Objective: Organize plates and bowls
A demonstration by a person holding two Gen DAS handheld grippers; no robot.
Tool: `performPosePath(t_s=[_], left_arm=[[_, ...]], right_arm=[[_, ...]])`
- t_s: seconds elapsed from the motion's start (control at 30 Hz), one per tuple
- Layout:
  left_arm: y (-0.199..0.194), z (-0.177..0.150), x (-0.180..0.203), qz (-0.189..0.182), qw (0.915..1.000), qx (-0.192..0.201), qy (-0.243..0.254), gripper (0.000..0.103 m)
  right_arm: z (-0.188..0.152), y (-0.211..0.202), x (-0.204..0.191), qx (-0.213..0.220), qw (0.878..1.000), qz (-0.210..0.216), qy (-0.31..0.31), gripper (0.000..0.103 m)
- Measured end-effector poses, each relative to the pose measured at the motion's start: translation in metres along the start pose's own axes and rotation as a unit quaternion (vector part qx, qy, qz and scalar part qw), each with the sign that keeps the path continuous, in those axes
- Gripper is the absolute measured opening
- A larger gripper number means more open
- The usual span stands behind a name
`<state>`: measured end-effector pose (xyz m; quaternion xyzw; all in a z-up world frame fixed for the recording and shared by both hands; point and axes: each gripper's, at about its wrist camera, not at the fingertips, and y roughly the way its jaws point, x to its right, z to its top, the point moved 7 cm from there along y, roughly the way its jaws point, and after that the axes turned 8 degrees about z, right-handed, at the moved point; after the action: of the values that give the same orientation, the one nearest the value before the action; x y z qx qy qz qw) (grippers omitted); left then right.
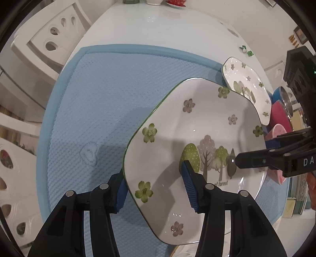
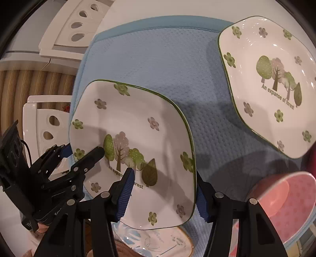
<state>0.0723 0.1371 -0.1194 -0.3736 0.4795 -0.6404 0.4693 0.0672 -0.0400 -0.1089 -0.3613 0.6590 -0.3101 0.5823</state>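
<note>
A white square plate (image 1: pixel 197 142) with green and mauve flowers and trees is held tilted above the blue mat (image 1: pixel 110 94). My left gripper (image 1: pixel 156 185) is shut on its left rim. My right gripper (image 2: pixel 164 191) is shut on its right rim; in the left wrist view one of its fingers (image 1: pixel 262 160) reaches over the plate. The same plate fills the right wrist view (image 2: pixel 138 128). A second matching plate (image 2: pixel 276 83) lies on the mat farther back, also in the left wrist view (image 1: pixel 246 85).
A pink bowl (image 2: pixel 290 203) sits at the mat's right edge. A pale plate with blue leaf print (image 2: pixel 156 243) lies under the held plate. White chairs (image 1: pixel 51 35) stand along the table's left side. Cups and dishes (image 1: pixel 173 3) stand at the far end.
</note>
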Motion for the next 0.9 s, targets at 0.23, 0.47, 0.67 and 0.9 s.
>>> performPosePath(t_s=[0.23, 0.47, 0.67, 0.9], left_arm=[[-0.013, -0.004, 0.005, 0.001, 1.0000, 0.005, -0.005, 0.047], [-0.025, -0.017, 0.005, -0.010, 0.9999, 0.004, -0.011, 0.047], [-0.032, -0.031, 0.009, -0.018, 0.9998, 0.003, -0.011, 0.047], [-0.036, -0.044, 0.010, -0.028, 0.9995, 0.000, -0.018, 0.047]], right_arm=[[-0.015, -0.014, -0.015, 0.014, 1.000, 0.003, -0.002, 0.057], [-0.030, -0.021, -0.024, 0.019, 1.000, 0.002, -0.004, 0.057], [-0.043, -0.021, -0.027, 0.021, 1.000, 0.008, 0.000, 0.057], [-0.062, -0.018, -0.029, 0.019, 1.000, 0.005, 0.001, 0.057]])
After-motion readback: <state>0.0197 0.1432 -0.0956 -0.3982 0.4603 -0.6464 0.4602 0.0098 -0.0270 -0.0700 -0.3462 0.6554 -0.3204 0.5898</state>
